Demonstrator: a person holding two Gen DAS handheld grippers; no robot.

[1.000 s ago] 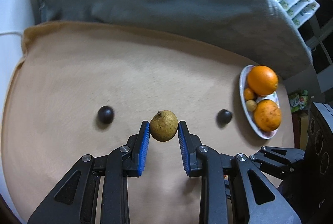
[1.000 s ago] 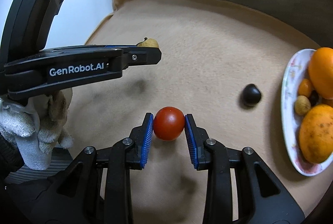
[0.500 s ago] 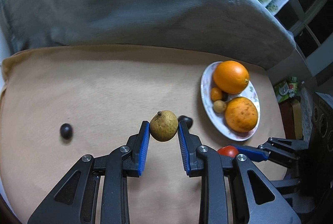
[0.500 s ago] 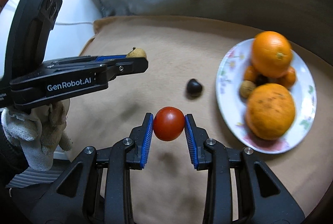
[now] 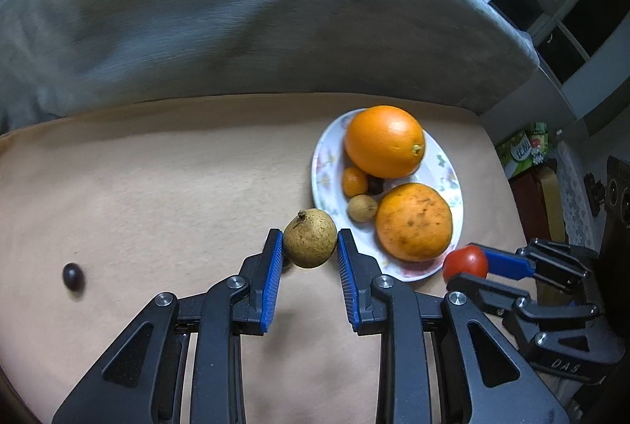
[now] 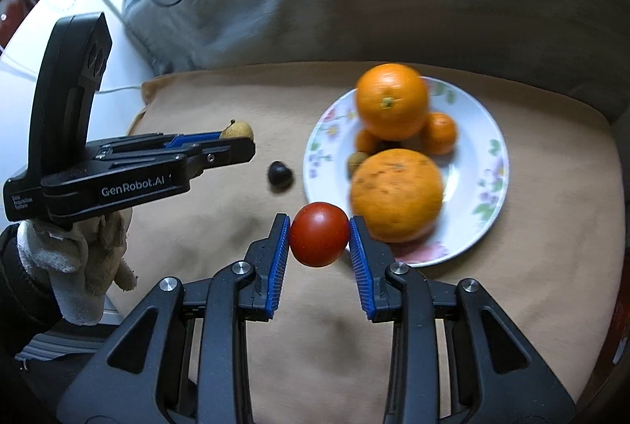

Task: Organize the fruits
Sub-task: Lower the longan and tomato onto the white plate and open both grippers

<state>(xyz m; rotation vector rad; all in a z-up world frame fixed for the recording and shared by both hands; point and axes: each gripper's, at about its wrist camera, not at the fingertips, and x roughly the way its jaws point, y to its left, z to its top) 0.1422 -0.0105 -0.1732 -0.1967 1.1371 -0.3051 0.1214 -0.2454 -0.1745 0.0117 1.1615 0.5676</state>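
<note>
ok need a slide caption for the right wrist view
Right claw holds a tomato beside the plate of oranges; left claw carries a pear.

A tan blanket (image 5: 165, 187) carries a floral plate (image 5: 321, 168) and two dark, perhaps chestnut-like, pieces (image 5: 73, 276).

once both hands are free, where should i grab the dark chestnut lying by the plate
Grip the dark chestnut across its rounded middle, coming straight down from above. It lies alone on the tan cloth, left of the plate, with room on both sides for the fingers.
</note>
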